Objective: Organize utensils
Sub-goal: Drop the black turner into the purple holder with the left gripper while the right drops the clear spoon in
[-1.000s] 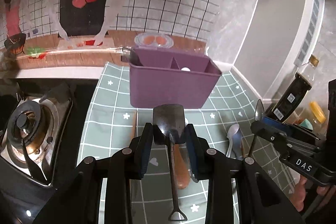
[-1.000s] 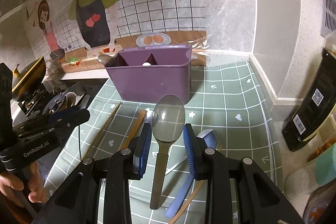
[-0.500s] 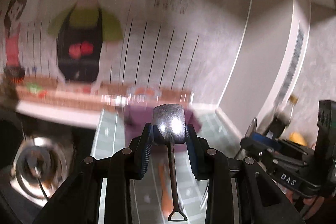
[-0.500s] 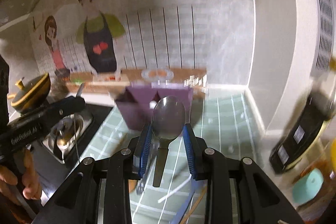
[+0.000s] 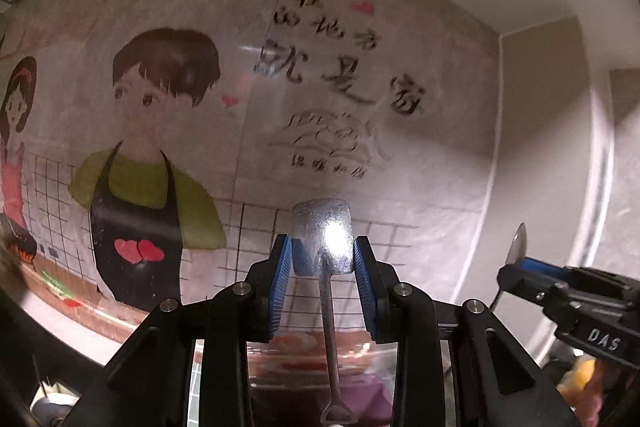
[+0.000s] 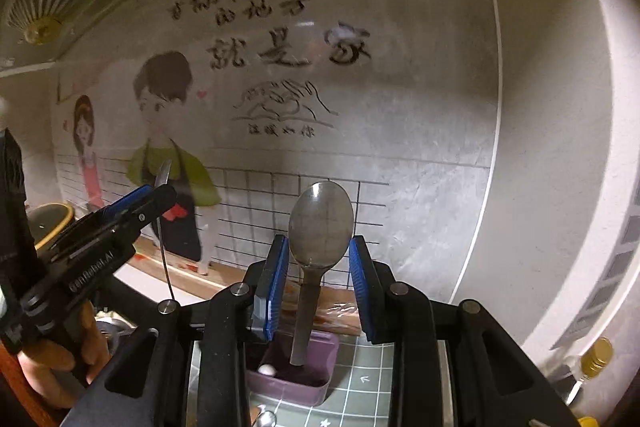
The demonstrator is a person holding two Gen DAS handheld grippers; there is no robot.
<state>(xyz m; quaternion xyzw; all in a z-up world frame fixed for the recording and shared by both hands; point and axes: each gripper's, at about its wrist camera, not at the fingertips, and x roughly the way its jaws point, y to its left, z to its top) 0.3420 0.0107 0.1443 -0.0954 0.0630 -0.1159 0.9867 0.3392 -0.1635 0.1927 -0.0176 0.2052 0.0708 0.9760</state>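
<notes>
Left gripper [image 5: 323, 251]: fingers closed on the blade of a small metal spatula [image 5: 322, 241], blade up against the wall decal, thin handle hanging down between the fingers to a loop end. The spatula is held in the air above a blurred purple utensil box [image 5: 360, 401] at the bottom of the left wrist view.

Right gripper [image 6: 318, 255]: fingers closed on the bowl of a metal spoon [image 6: 321, 227], bowl up, handle pointing down toward the purple utensil box [image 6: 320, 367]. The box stands on a green checked mat [image 6: 368, 379] covering the bench. A small white object lies inside it; identity unclear.

Each gripper shows at the edge of the other's view.
</notes>
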